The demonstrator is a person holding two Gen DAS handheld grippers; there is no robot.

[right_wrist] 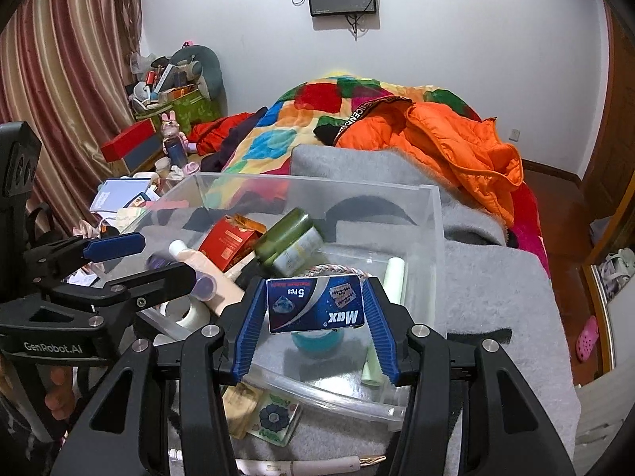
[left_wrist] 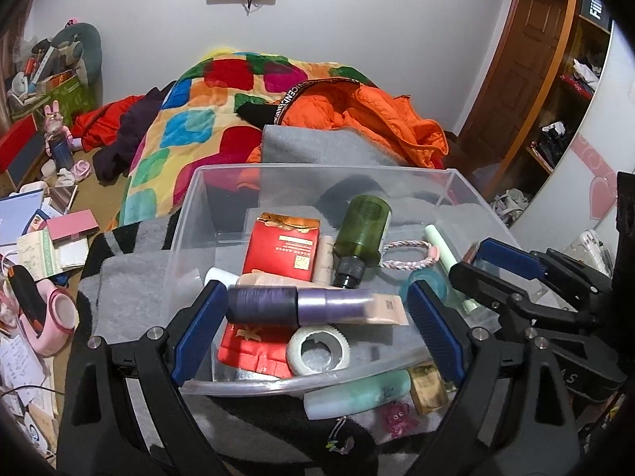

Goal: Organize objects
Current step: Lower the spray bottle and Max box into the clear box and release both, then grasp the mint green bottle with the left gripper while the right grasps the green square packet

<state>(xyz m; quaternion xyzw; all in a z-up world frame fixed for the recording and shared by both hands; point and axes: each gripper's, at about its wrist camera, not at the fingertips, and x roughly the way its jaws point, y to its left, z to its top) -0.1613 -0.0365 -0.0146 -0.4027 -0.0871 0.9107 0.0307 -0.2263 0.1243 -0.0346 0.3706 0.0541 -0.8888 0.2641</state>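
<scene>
A clear plastic bin [left_wrist: 190, 214] [right_wrist: 432, 238] stands on a grey blanket. It holds a green bottle [left_wrist: 363, 234], a red box [left_wrist: 283, 252], a purple-capped tube [left_wrist: 313, 303], a tape roll [left_wrist: 317, 351] and a braided band [left_wrist: 408, 260]. My left gripper [left_wrist: 317, 317] is open over the bin's near edge, jaws wide on either side of the purple tube. My right gripper [right_wrist: 315, 317] is shut on a blue "Max" razor-blade pack [right_wrist: 315, 303] and holds it above the bin's near side. It also shows at the right of the left wrist view [left_wrist: 492, 261].
A mint tube [left_wrist: 357, 394], a gold packet [left_wrist: 428, 386] and a pink charm [left_wrist: 397, 418] lie on the blanket [right_wrist: 496, 301] before the bin. Behind it are an orange jacket [left_wrist: 369, 115] and a colourful quilt [left_wrist: 186, 119]. Papers and boxes clutter the left [left_wrist: 51, 238].
</scene>
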